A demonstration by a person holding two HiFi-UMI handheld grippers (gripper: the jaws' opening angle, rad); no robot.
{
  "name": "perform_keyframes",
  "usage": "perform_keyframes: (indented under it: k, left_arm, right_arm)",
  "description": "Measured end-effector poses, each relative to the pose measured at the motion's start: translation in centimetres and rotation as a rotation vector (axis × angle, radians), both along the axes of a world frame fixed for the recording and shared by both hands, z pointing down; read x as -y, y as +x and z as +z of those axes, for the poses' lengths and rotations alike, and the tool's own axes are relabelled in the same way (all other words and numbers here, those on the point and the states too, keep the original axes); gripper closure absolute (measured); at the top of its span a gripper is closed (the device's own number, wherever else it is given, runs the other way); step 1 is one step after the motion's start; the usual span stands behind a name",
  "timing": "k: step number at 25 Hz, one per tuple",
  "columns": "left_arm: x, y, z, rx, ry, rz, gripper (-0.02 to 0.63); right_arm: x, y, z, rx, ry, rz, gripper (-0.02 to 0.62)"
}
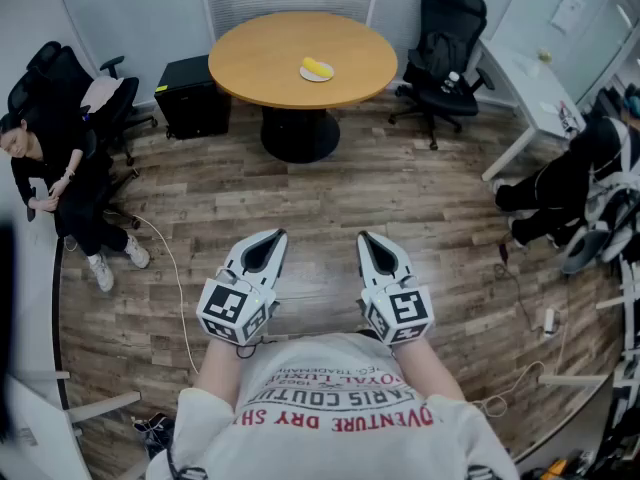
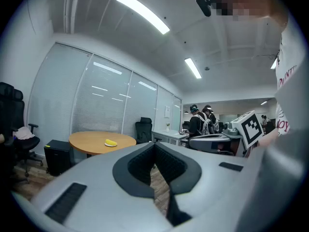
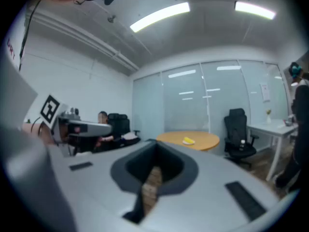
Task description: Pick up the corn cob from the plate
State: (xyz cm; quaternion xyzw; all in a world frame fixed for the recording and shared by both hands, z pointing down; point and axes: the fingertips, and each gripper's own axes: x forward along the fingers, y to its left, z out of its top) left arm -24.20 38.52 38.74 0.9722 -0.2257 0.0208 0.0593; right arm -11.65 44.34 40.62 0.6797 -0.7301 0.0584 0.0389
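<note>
We count one round table (image 1: pixel 262 56), one plate (image 1: pixel 306 76) and one corn cob (image 1: pixel 318 67). Near us we hold two tools, a left tool (image 1: pixel 278 236) and a right tool (image 1: pixel 364 238). We also count two black office chairs (image 1: pixel 448 30) and one black cabinet (image 1: pixel 192 98).

Corn cob (image 1: pixel 318 67): yellow. Plate (image 1: pixel 306 75): white. Desk (image 1: pixel 270 53): warm orange-tan wood tone on top, black pedestal. Floor (image 1: pixel 330 193): brown-grey wood planks, streaky grain. Left gripper (image 1: pixel 275 236) and right gripper (image 1: pixel 367 238): pale grey shells, black lining on the fingers (image 1: pixel 262 252); marker cubes (image 1: pixel 235 310) black squares on white. Office chairs (image 1: pixel 445 38): black. Cabinet (image 1: pixel 192 96): black. Seated person (image 1: pixel 60 183): black clothes, white shoes. Shirt (image 1: pixel 340 418): white, red lettering. Cable (image 1: pixel 178 278): white
</note>
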Motion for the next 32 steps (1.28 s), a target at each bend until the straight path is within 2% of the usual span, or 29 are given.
perform_keyframes:
  k: [6, 15, 25, 32]
  left_arm:
    - [0.1, -0.4, -0.3, -0.011, -0.001, 0.003, 0.571]
    - [1.3, -1.9, 0.0, -0.022, -0.022, -0.016, 0.571]
    - [3.4, -3.9, 2.3, -0.010, -0.087, -0.084, 0.571]
    - [6.4, -2.3, 3.9, 0.009, -0.106, -0.153, 0.571]
  right_arm:
    - [0.1, -0.6, -0.3, -0.011, 0.001, 0.001, 0.568]
    - [1.1, -1.3, 0.1, 0.027, -0.013, 0.026, 0.568]
    - [3.6, -1.8, 2.2, 0.065, -0.085, 0.010, 0.568]
    - [7.2, 0.7, 4.1, 0.076, -0.110, -0.035, 0.566]
